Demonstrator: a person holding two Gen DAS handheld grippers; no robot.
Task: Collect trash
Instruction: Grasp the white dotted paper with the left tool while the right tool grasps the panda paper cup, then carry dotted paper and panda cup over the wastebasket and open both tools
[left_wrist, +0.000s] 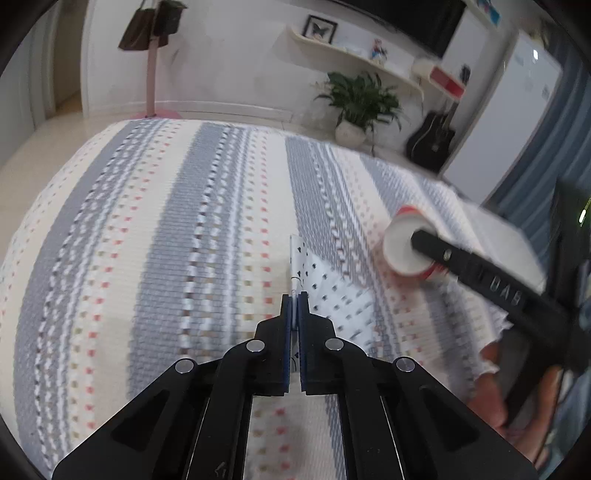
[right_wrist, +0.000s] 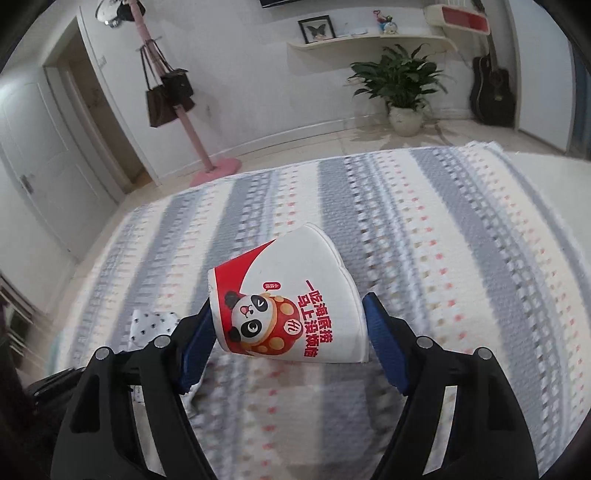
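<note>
Both tongs are loaded: the left gripper (left_wrist: 294, 295) is pinched shut on a thin white wrapper (left_wrist: 325, 280) dotted with small dark hearts, lifting it by one edge off the striped bedspread (left_wrist: 166, 229). Spread wide, the right gripper (right_wrist: 288, 317) holds a paper cup (right_wrist: 291, 306) across its body, probably to carry it off as trash. Its red band shows a cartoon panda and red Chinese lettering.

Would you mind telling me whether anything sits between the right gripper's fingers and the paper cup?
Nothing visible does: the paper cup lies directly between the right gripper fingers, over the striped blanket.
</note>
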